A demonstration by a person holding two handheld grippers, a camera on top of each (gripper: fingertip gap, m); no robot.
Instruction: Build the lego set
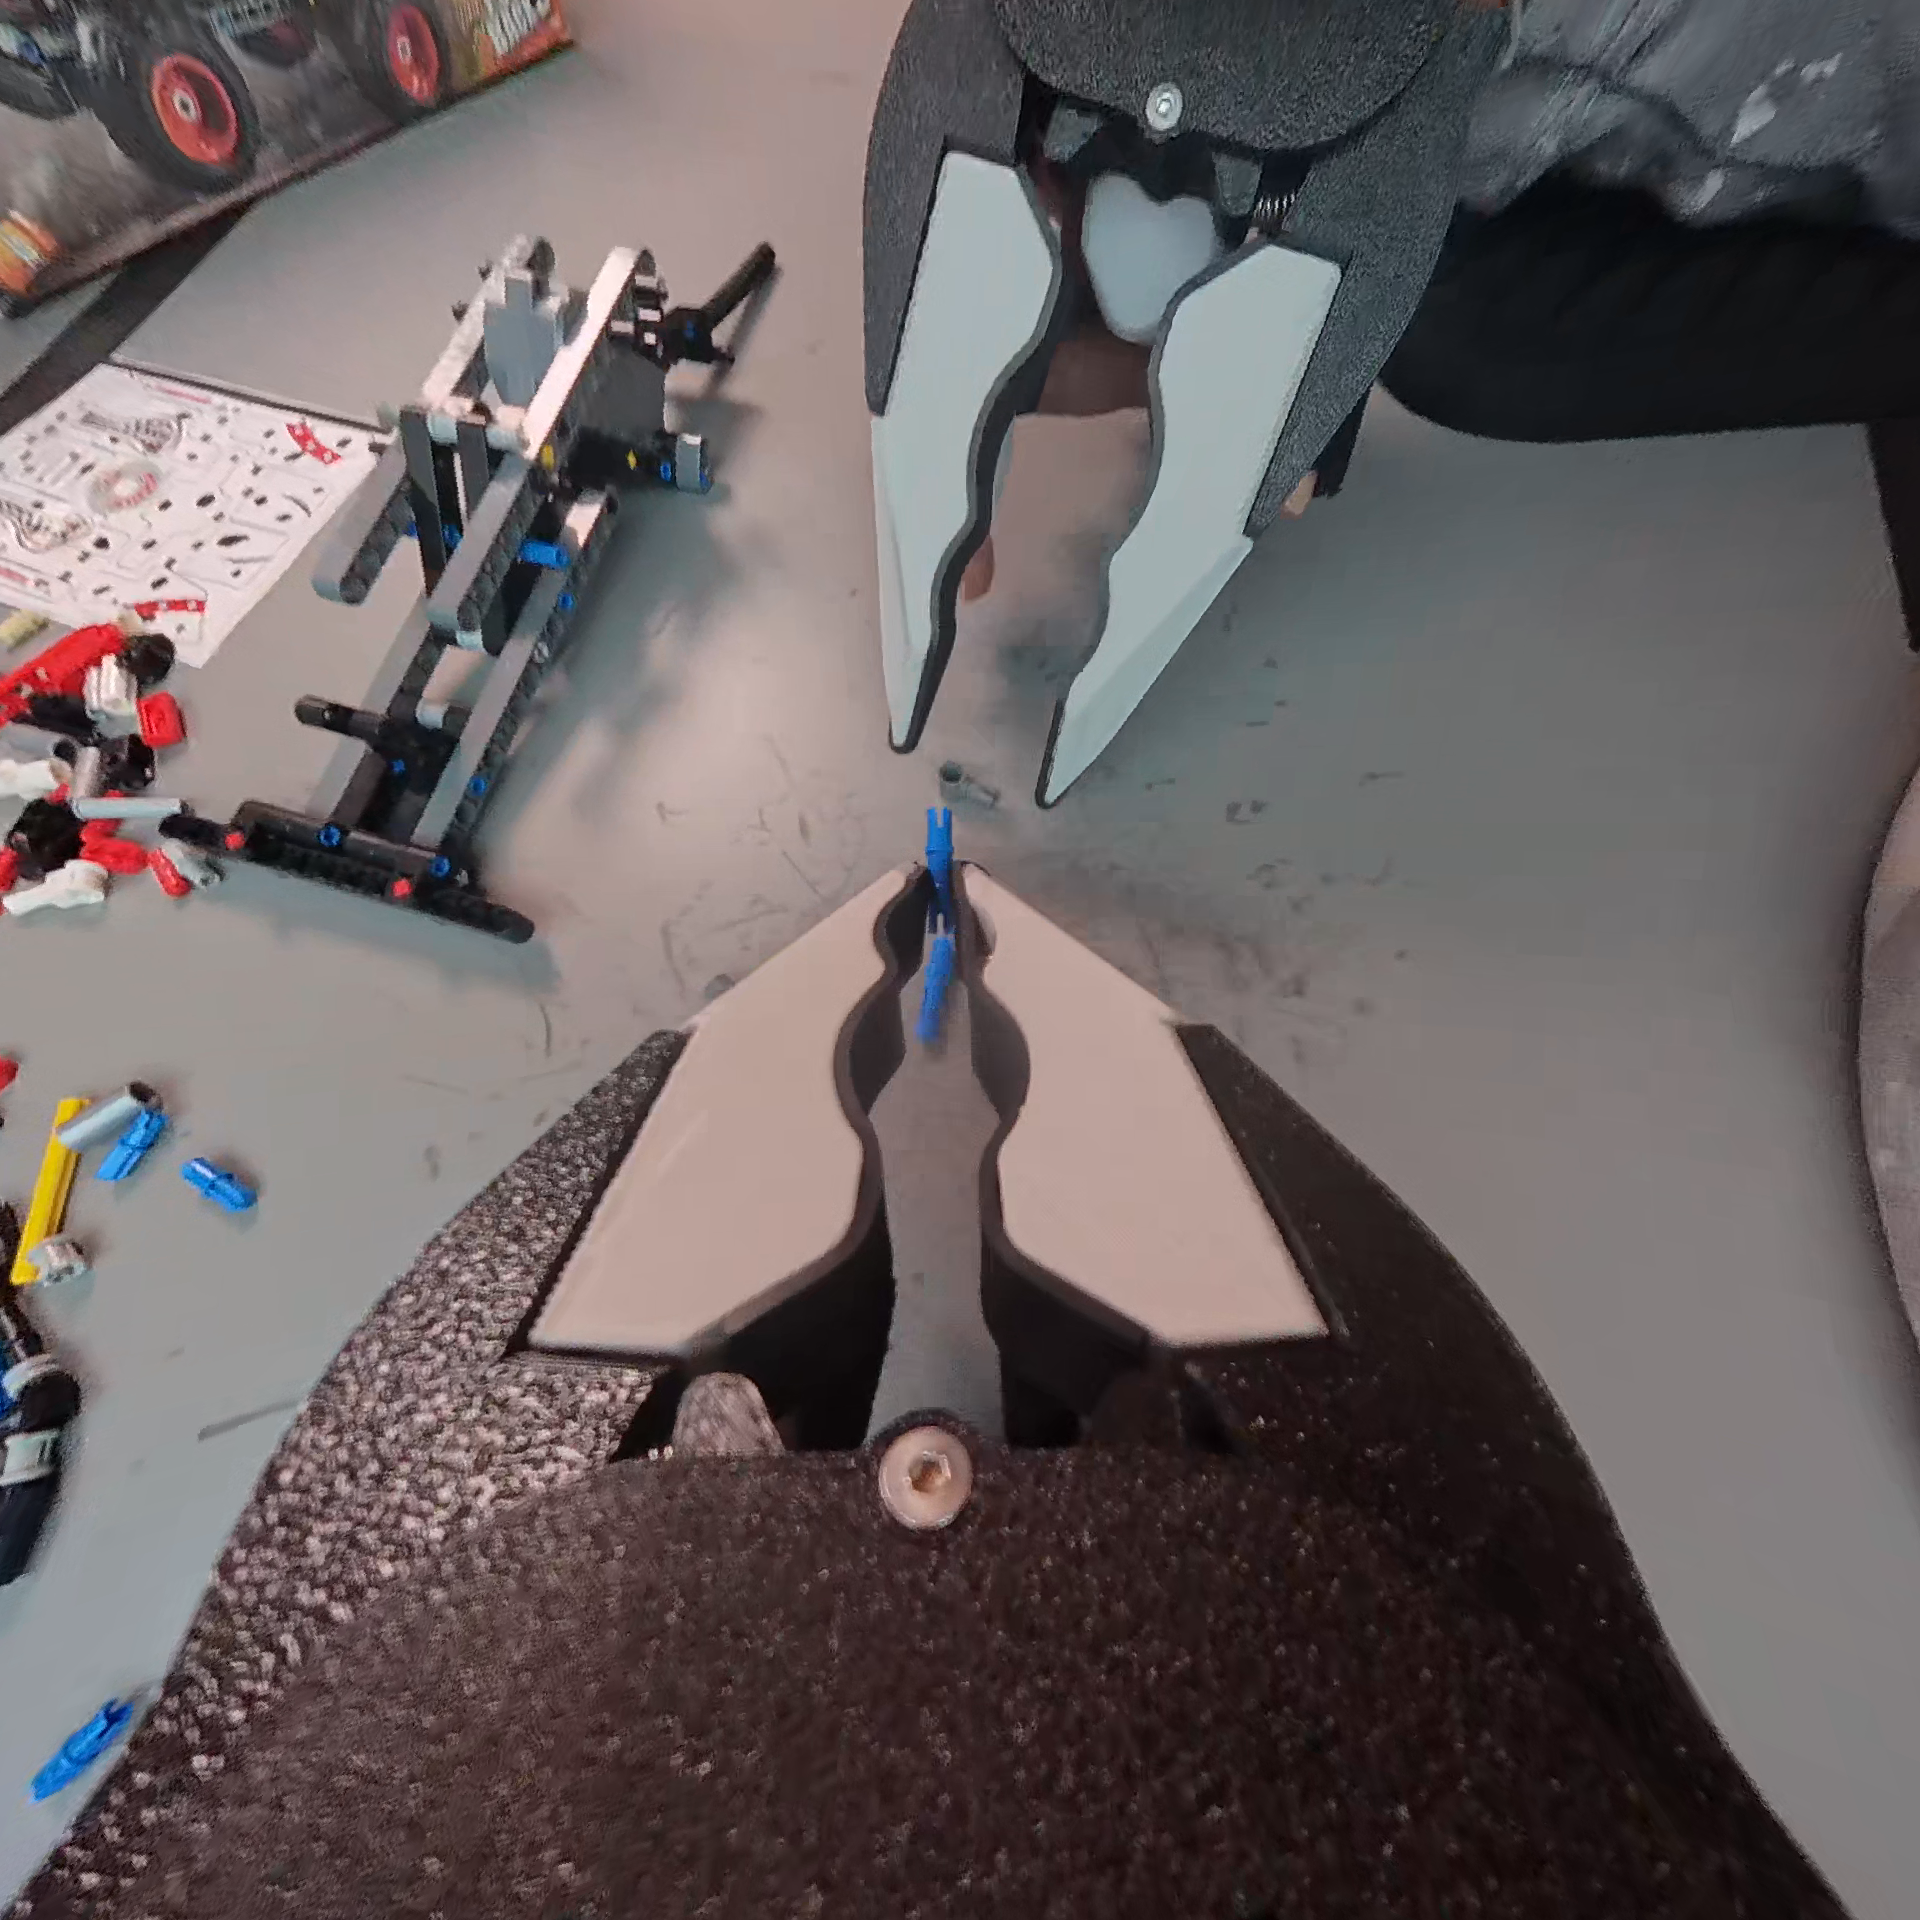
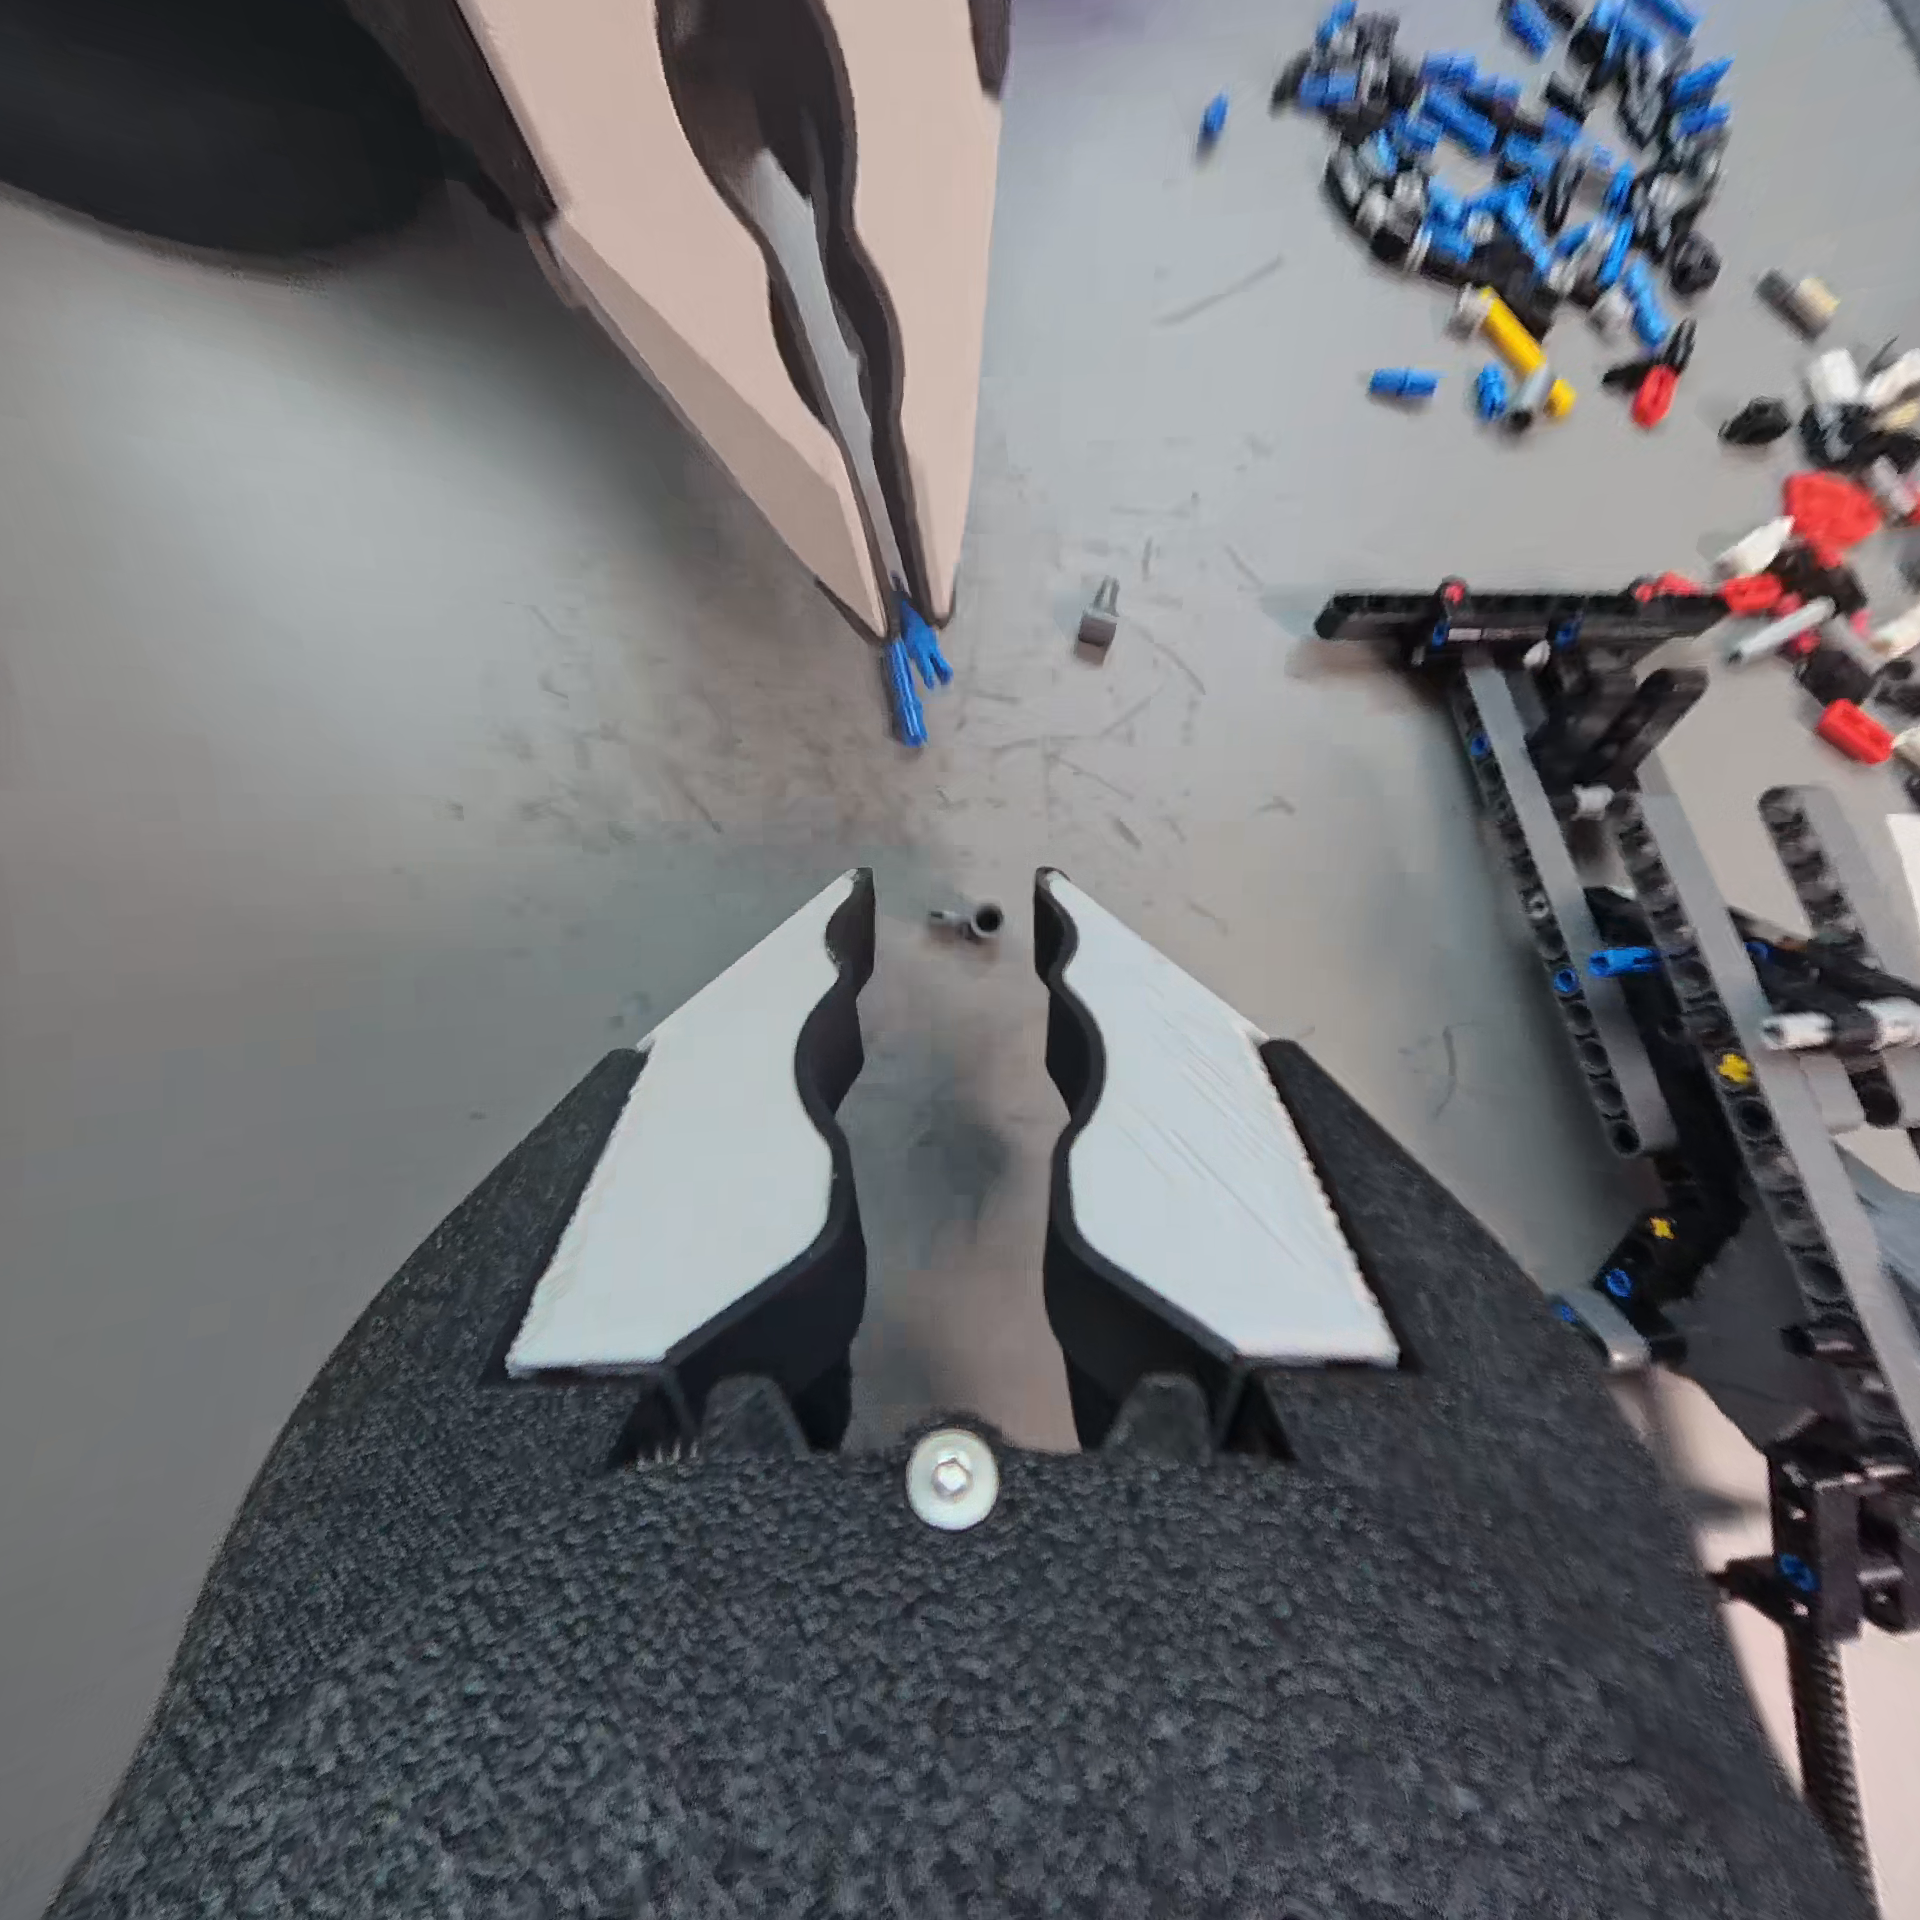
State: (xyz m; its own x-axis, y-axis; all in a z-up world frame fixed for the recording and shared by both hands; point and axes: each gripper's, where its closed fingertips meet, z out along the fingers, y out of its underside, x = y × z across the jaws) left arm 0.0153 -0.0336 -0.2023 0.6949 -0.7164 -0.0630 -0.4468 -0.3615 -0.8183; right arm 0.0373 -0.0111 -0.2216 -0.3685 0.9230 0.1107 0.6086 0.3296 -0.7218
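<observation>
Your left gripper has its fingers pinching a blue pin at the tips, with what looks like a 2nd blue pin beside it, while your right gripper hangs with fingers spread around a tiny dark grey connector lying on the desk, well away from its edges. That connector is light, rigid and slick, so it will likely skid or flip. Take it across its short barrel, squarely and gently.

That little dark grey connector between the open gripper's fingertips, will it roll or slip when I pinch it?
The dark grey connector looks tiny and tubular, so it may roll on the smooth table. The right gripper straddles it open; a pinch could squirt it sideways.
</observation>
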